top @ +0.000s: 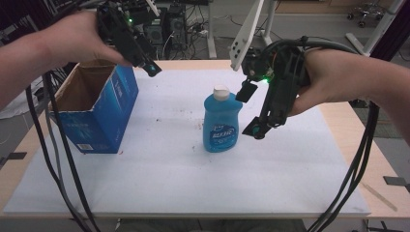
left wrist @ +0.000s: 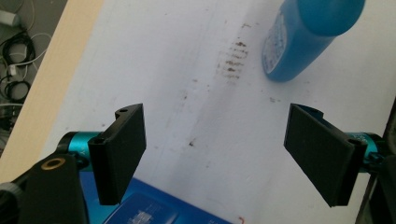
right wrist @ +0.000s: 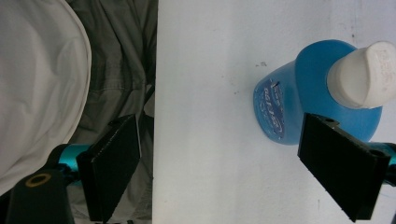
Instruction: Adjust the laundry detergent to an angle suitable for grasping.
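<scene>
A blue bottle (top: pixel 221 121) with a white cap (top: pixel 221 92) is standing upright near the middle of the white table (top: pixel 169 179). The right gripper (top: pixel 251 108) is hovering just beside it at three o'clock, jaws standing wide apart with nothing between them. The left gripper (top: pixel 151 67) is hanging at ten o'clock from the bottle, over the rim of the open blue box (top: pixel 104 116), jaws likewise spread and gripping nothing.

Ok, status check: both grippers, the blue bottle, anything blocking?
Left gripper open, over the open box. Right gripper open, empty, beside the blue bottle. Bottle upright, capped, untouched. Nothing between right gripper and bottle.
</scene>
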The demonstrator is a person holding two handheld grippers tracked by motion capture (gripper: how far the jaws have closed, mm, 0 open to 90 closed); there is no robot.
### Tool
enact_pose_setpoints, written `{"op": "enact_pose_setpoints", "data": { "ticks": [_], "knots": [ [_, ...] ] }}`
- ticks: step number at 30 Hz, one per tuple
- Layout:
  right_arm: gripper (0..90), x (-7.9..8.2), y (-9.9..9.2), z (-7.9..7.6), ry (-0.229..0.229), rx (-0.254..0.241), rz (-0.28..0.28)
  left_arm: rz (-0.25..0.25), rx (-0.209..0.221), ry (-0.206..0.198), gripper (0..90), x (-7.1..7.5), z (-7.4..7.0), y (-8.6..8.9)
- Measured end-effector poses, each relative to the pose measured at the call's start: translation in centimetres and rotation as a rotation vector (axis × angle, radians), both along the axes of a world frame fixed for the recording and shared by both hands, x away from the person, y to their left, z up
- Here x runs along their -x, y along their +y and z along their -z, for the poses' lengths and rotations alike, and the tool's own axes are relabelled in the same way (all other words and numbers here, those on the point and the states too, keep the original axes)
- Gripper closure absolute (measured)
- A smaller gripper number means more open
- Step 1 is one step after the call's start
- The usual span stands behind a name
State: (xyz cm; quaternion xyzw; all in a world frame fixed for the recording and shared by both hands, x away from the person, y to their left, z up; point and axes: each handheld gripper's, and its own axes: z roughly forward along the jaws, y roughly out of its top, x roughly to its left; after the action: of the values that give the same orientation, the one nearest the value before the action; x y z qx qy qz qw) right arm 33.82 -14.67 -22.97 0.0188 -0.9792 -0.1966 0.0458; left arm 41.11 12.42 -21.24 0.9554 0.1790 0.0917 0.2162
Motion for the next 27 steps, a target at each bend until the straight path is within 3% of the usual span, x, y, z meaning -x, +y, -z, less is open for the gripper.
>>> {"op": "enact_pose_setpoints", "data": {
  "ticks": [9,16,27],
  "knots": [
    [12.8,0.0,-0.3,-0.2,-0.003,-0.009,0.009,0.044,0.047,0.001,20.6,0.9,1.6,-1.6],
    [12.8,-0.2,-0.8,-0.5,-0.01,-0.019,0.024,0.07,0.097,0.021,19.3,1.4,3.2,-2.7],
    [12.8,-0.3,-1.3,-0.7,-0.012,-0.028,0.033,0.124,0.134,0.06,19.3,2.2,5.6,-4.7]
  ]
}}
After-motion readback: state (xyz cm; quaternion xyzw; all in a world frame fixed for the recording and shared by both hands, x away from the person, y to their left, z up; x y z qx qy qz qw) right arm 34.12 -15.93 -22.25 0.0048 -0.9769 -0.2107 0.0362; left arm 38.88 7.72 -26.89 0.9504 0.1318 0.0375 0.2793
